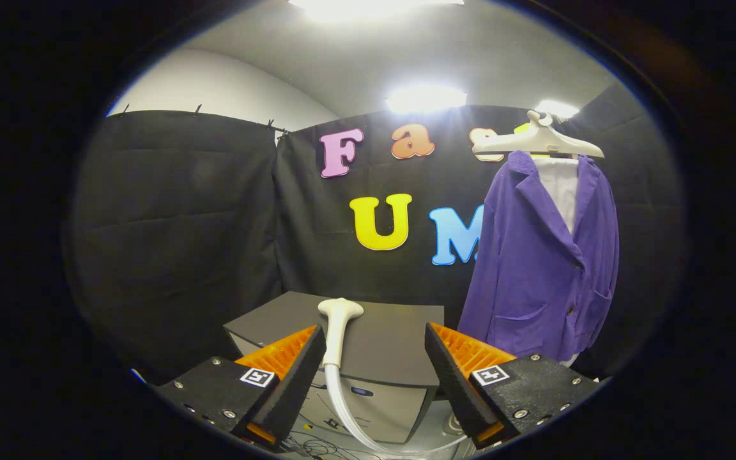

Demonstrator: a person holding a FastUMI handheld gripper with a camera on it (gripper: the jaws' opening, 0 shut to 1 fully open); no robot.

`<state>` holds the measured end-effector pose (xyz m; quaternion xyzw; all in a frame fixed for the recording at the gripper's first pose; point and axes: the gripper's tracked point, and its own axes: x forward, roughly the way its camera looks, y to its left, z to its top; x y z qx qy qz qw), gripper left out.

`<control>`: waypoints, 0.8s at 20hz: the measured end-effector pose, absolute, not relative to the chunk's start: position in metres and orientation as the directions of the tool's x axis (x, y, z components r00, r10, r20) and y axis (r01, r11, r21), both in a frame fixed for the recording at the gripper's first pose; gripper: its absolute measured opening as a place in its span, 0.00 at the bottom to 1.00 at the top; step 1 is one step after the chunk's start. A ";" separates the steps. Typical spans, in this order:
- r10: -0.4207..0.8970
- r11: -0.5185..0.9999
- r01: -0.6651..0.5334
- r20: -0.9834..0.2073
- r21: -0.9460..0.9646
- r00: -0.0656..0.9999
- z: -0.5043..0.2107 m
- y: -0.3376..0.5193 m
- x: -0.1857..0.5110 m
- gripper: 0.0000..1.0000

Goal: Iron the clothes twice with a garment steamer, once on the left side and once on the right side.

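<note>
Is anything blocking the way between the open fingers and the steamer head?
Nothing visible does. The gripper is open, and the steamer head stands upright on the grey box just ahead, near one finger; its hose hangs below. The purple jacket hangs off to the side.

No readable text; the tongs (374,358), jaws apart, bear square coded markers (257,377), not lettering.

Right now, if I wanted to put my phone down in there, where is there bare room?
The flat dark top of the grey cabinet is bare to the right of the white steamer head, up to the purple jacket on its hanger. Below, by the clear hose, cables crowd the floor. The open fingers hold nothing.
</note>
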<state>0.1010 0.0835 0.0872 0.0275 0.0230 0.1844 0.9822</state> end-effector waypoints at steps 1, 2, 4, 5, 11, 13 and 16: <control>0.352 0.936 -0.350 -0.062 0.043 0.934 0.085 0.093 0.117 0.96; 0.339 0.941 -0.338 -0.083 0.025 0.937 0.082 0.102 0.132 0.96; 0.358 0.934 -0.357 -0.128 0.032 0.925 0.073 0.136 0.162 0.96; 0.370 0.929 -0.367 -0.155 0.051 0.916 0.066 0.152 0.175 0.96; 0.366 0.930 -0.355 -0.315 0.094 0.876 0.017 0.206 0.240 0.96; 0.365 0.930 -0.354 -0.360 0.099 0.858 0.000 0.218 0.257 0.96; 0.371 0.927 -0.356 -0.405 0.117 0.835 -0.022 0.230 0.276 0.95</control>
